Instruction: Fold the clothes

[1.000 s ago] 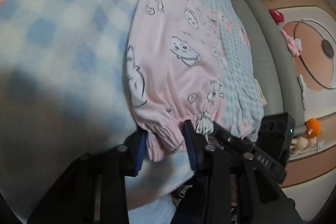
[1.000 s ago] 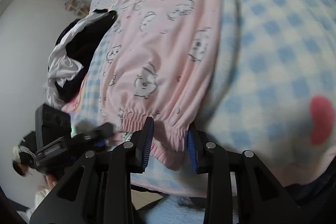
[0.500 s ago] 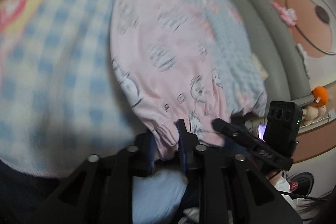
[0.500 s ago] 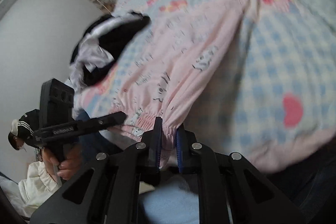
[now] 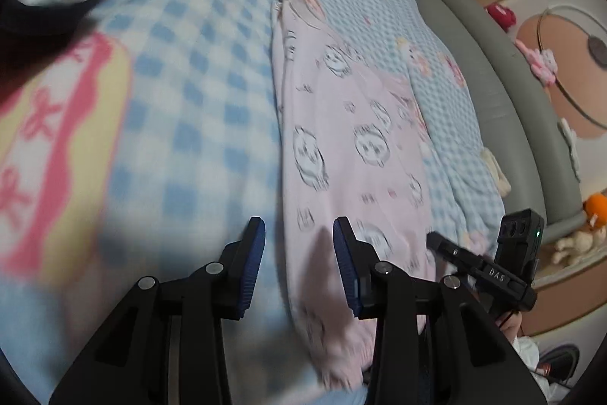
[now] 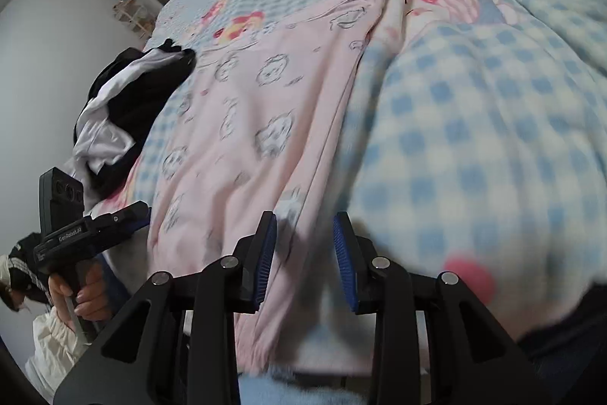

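Since half a second ago both of my grippers have let go: each was pinched on the elastic hem of the pink pyjama trousers (image 5: pixel 353 154), and now each stands with its jaws spread and nothing between the pads. Ahead of my left gripper (image 5: pixel 299 266), the trousers lie stretched out lengthwise on the blue checked blanket (image 5: pixel 197 109), their near edge passing between and under my fingers, closer to my right-hand pad. My right gripper (image 6: pixel 304 255) hovers over the same garment's other edge, with the pink cloth running forward and to its left, and bare blanket to its right. Further left of that gripper, a heap of black and white clothes (image 6: pixel 125 109) sits at the bed's edge. From the right wrist view I can see my left hand (image 6: pixel 81 295) wrapped round its handle. Both views are somewhat blurred.
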`<state>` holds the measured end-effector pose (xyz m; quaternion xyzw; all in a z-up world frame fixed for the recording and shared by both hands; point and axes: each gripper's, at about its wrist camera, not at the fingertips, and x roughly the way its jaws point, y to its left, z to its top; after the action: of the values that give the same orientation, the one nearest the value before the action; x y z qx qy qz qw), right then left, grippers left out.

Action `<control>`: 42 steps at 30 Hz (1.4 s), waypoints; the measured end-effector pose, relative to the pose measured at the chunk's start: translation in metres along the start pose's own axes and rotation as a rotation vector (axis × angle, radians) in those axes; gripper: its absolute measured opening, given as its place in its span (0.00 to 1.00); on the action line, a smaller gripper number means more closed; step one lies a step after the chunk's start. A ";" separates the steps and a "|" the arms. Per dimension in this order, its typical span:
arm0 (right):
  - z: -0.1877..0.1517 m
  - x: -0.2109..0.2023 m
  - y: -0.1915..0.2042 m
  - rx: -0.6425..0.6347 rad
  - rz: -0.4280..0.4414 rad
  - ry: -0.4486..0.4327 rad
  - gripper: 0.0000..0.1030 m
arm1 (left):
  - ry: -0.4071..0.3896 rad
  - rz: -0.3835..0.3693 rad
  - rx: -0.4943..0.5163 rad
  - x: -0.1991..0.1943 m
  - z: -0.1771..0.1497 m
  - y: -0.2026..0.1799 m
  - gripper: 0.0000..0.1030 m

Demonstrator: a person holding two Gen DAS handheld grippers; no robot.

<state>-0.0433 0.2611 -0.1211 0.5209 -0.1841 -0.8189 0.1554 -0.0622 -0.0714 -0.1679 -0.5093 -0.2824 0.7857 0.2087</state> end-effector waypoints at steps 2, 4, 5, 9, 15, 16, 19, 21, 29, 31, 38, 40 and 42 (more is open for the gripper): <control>0.006 0.011 -0.005 0.042 0.005 0.013 0.30 | -0.005 0.008 0.007 0.006 0.002 0.001 0.37; 0.005 0.012 -0.003 0.049 0.035 0.008 0.20 | -0.009 0.017 0.014 0.013 0.004 0.002 0.28; 0.004 0.010 0.001 0.029 0.023 -0.001 0.10 | -0.012 0.021 0.018 0.016 0.005 0.002 0.27; 0.002 0.003 0.007 -0.016 -0.055 -0.029 0.03 | -0.017 0.025 0.009 0.019 0.007 0.007 0.25; -0.008 -0.002 -0.018 0.004 -0.160 -0.037 0.02 | -0.039 0.068 0.039 0.010 0.004 0.005 0.21; -0.008 -0.004 -0.022 0.015 -0.148 -0.041 0.02 | -0.058 0.081 0.046 0.005 0.003 0.003 0.21; -0.008 -0.020 -0.023 0.045 -0.097 -0.084 0.03 | -0.175 0.112 0.133 -0.020 -0.006 -0.020 0.17; -0.011 -0.026 -0.014 0.019 -0.097 -0.099 0.03 | -0.194 0.070 0.179 -0.025 -0.012 -0.034 0.17; -0.037 0.005 0.017 -0.095 -0.151 0.022 0.08 | 0.014 0.203 0.145 0.012 -0.031 -0.023 0.22; -0.039 -0.002 0.012 -0.088 -0.184 0.014 0.07 | 0.002 0.169 0.145 0.004 -0.036 -0.027 0.21; -0.050 -0.041 0.019 -0.095 -0.130 -0.078 0.23 | -0.027 0.058 0.151 -0.022 -0.054 -0.041 0.32; -0.054 -0.039 0.028 -0.118 -0.059 -0.059 0.28 | 0.032 0.073 0.163 -0.009 -0.061 -0.047 0.32; -0.062 -0.027 0.037 -0.149 -0.057 -0.005 0.28 | 0.101 0.163 0.146 0.005 -0.067 -0.041 0.33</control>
<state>0.0265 0.2317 -0.1073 0.5109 -0.1082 -0.8357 0.1700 -0.0008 -0.0220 -0.1661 -0.5531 -0.1709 0.7919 0.1945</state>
